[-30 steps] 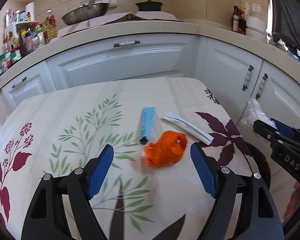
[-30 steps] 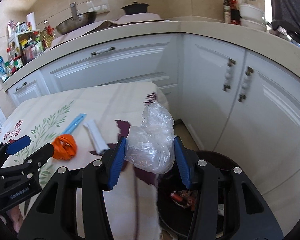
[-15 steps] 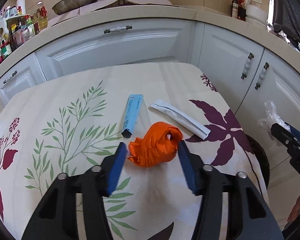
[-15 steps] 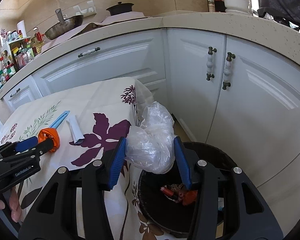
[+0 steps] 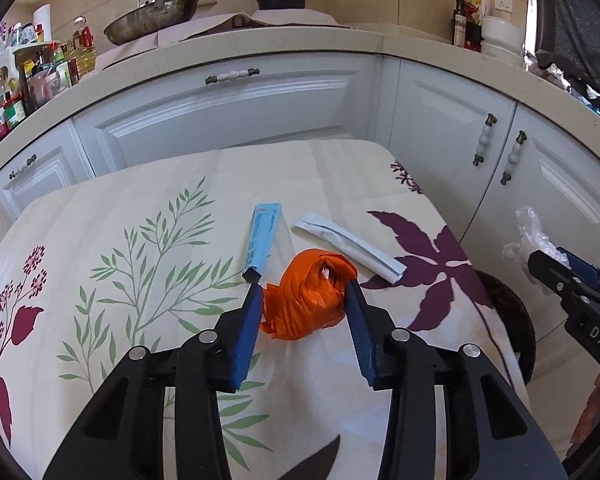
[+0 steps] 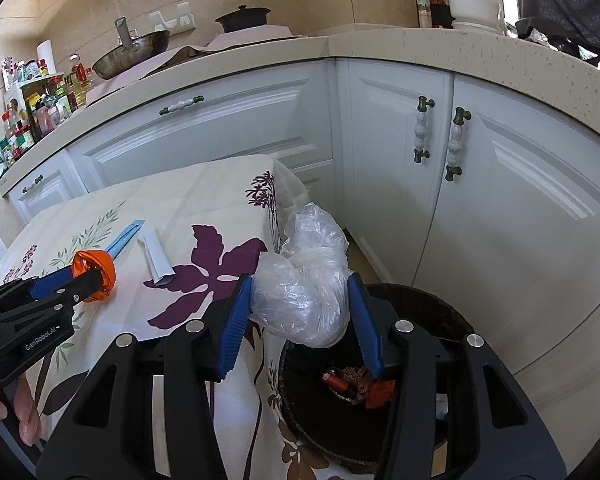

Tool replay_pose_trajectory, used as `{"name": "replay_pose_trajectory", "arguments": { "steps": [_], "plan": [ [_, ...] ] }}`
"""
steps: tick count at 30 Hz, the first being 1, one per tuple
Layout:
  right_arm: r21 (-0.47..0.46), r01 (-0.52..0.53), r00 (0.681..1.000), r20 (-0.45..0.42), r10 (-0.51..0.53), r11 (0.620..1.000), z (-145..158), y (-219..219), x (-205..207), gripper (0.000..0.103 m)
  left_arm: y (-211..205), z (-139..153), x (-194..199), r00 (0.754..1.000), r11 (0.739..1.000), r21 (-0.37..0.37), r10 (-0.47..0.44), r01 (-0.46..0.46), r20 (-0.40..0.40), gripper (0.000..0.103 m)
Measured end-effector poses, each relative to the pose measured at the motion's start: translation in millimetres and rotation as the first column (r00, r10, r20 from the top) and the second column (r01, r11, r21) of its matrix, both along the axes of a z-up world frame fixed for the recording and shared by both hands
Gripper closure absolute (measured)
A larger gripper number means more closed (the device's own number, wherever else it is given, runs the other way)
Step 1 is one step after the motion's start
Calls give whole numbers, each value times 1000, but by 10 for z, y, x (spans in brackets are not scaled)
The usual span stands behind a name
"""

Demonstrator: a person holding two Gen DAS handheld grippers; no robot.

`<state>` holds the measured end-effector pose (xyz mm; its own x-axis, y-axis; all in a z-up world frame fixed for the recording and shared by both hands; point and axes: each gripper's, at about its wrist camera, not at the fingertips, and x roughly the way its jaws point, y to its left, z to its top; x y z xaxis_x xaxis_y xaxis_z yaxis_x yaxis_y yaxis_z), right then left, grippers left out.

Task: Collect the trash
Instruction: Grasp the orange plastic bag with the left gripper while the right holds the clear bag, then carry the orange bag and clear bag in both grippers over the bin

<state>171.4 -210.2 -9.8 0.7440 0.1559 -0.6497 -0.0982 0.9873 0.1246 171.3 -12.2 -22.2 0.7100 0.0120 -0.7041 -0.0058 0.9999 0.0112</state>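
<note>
A crumpled orange plastic bag (image 5: 304, 312) lies on the floral tablecloth (image 5: 140, 240). My left gripper (image 5: 303, 289) is closing on it, and both blue pads touch its sides. Just beyond it lie a blue packet (image 5: 262, 236) and a white packet (image 5: 348, 246). My right gripper (image 6: 300, 280) is shut on a crumpled clear plastic bag (image 6: 304, 300). It holds the bag off the table's right edge, over a black trash bin (image 6: 428, 296) with wrappers inside. The left gripper (image 6: 92, 274) with the orange bag also shows in the right wrist view.
White cabinet doors (image 6: 500, 200) stand close behind and to the right of the bin. A counter (image 5: 260, 44) above them carries a pan, a black pot and bottles. A person's fingers (image 6: 24, 412) show at the lower left.
The left jaws have narrowed from wide open until they touch the orange bag. The right gripper, still holding the clear bag, has shifted from the table's edge to over the bin.
</note>
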Motion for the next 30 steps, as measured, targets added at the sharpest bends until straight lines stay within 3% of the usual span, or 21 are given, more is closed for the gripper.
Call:
{"name": "replay_pose_trajectory", "arguments": {
  "steps": [14,30],
  "plan": [
    [2,36,998,46,-36,999,195,-153,-271,56,-290,314,-230,995,998,-8,-61,62,83,61],
    [-13,148,986,77,-147,989,320,-644,-647,56,-906,424,-385,974,980,-11,-194,196,115,61]
  ]
}}
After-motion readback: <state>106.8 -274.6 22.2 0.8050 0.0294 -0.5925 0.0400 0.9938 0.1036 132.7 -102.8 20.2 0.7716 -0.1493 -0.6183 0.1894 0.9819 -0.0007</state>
